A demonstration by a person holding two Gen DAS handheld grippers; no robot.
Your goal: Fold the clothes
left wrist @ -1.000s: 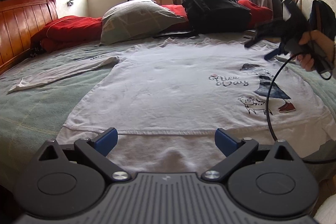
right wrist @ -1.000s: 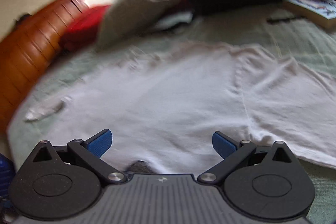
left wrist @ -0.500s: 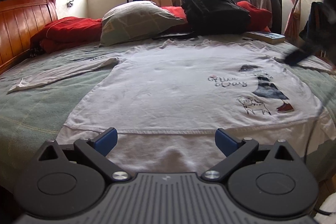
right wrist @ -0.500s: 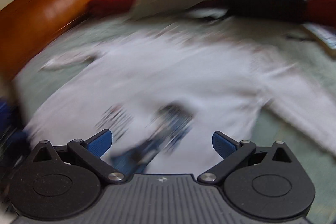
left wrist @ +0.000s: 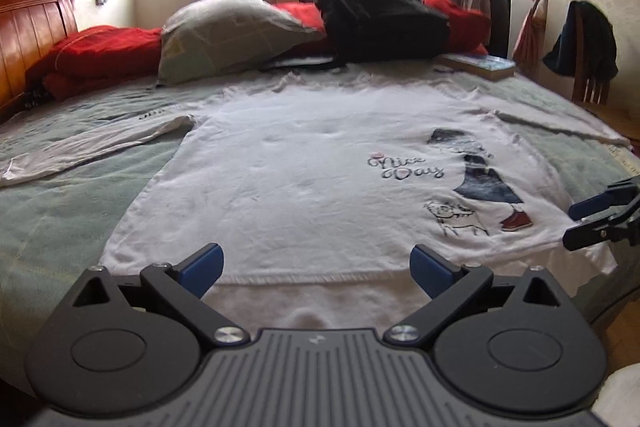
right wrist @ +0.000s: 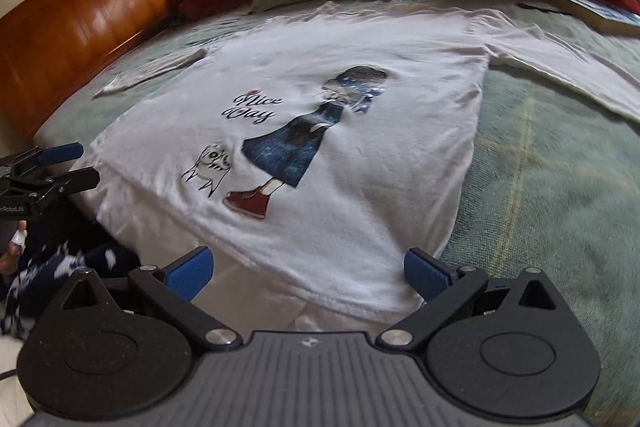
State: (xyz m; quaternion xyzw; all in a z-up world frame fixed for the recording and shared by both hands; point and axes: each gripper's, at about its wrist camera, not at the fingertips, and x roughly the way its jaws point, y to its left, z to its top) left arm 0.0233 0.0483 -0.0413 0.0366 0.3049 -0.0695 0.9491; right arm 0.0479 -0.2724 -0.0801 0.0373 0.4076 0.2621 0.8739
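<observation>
A white long-sleeved shirt (left wrist: 304,167) (right wrist: 384,115) with a "Nice Day" print lies spread flat, front up, on the green bedspread (left wrist: 60,203), its sleeves stretched out to both sides. My left gripper (left wrist: 316,265) hovers open just above the middle of the shirt's hem, nothing between its blue pads. My right gripper (right wrist: 308,269) is open over the hem's right corner, also empty. In the left wrist view the right gripper (left wrist: 592,223) shows at the right edge; the right wrist view catches the left gripper (right wrist: 56,167) at its left edge.
A grey pillow (left wrist: 228,31), red bedding (left wrist: 96,55) and a black backpack (left wrist: 384,19) sit at the far side of the bed. A book (left wrist: 476,65) lies at the far right. The wooden headboard (right wrist: 80,23) runs along the left. Dark patterned cloth (right wrist: 68,259) lies beside the bed.
The right gripper has swung down from above the shirt's right side to the hem's right corner. The left gripper has barely moved.
</observation>
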